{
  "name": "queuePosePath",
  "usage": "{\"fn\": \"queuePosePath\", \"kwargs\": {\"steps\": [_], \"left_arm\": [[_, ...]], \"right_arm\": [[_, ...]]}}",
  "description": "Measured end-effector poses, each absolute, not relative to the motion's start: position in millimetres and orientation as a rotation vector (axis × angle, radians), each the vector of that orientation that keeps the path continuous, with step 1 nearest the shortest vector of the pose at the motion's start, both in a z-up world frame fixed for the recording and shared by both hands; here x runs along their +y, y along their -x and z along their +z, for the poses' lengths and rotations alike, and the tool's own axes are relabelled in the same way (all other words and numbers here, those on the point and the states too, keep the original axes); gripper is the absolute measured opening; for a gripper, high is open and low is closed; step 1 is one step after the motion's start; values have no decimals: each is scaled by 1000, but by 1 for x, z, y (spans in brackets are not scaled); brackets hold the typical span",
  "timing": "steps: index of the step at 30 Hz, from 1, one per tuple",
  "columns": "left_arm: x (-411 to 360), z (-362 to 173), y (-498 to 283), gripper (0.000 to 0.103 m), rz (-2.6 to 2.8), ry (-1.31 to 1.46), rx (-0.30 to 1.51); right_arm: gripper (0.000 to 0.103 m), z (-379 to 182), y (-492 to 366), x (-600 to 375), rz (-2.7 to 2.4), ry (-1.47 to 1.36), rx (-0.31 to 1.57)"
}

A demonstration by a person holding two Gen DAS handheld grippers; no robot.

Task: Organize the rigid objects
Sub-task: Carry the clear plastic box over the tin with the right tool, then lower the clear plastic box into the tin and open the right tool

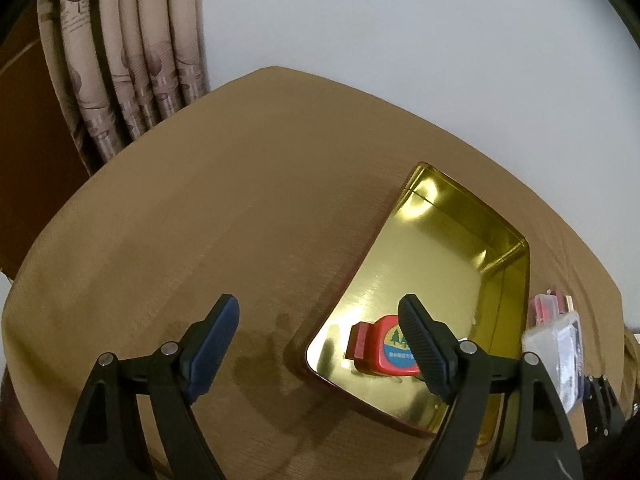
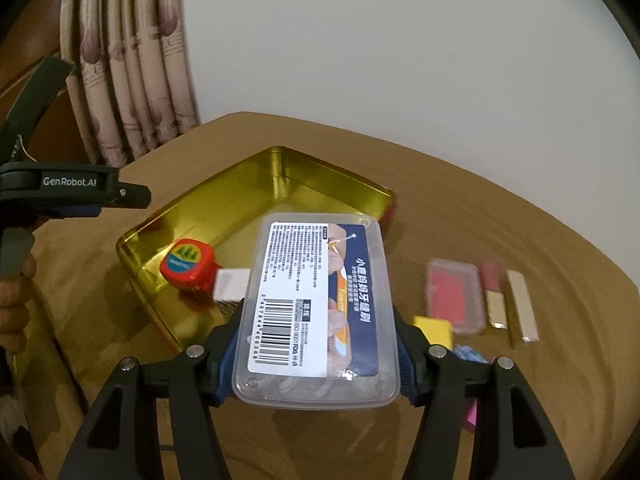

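Observation:
My right gripper (image 2: 318,340) is shut on a clear plastic box (image 2: 316,312) with a white and blue label. It holds the box above the near right side of an open gold tin (image 2: 280,184). In the tin lie a red tape measure (image 2: 188,264) and a white item (image 2: 232,284) partly hidden behind the box. My left gripper (image 1: 318,308) is open with nothing in it, over the tin's (image 1: 512,280) near left corner, and its right finger covers part of the tape measure (image 1: 380,348). The held box (image 1: 560,360) shows blurred at the right edge.
On the brown tabletop right of the tin lie a pink clear case (image 2: 454,296), a pink and gold bar (image 2: 494,300), a beige bar (image 2: 522,308), a yellow block (image 2: 434,330) and a small blue item (image 2: 472,354). The left gripper (image 2: 100,200) and a hand (image 2: 16,300) are at far left. A curtain (image 1: 120,60) hangs behind.

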State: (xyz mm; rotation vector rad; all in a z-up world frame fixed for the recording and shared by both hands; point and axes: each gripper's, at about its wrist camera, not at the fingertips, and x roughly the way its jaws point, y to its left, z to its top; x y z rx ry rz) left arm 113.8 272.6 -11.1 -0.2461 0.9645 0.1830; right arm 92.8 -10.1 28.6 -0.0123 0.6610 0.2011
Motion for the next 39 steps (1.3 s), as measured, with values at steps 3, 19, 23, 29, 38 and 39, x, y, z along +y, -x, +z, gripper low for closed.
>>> {"fn": "queuePosePath", "kwargs": {"steps": [3,19,23,29,38,39], "left_arm": [[274,-11,-115,79,182,247,964],[283,-14,-117,79,213,276,982],[285,-15,-119,79,222,282,984],[283,-16,-120,79,219,268,992],[282,-17,-121,79,204,263,994],[282,-17,-121,79,204,259,993]], "right_arm": [[63,30,-102,0,208,34,662],[63,23,-148,29,194,122,713],[63,18,-158,35,184,131,716],[63,14,-165,40,182,148,716],[64,9,-166,38,220,108,734],[65,9,-166,38,217,106,731]]}}
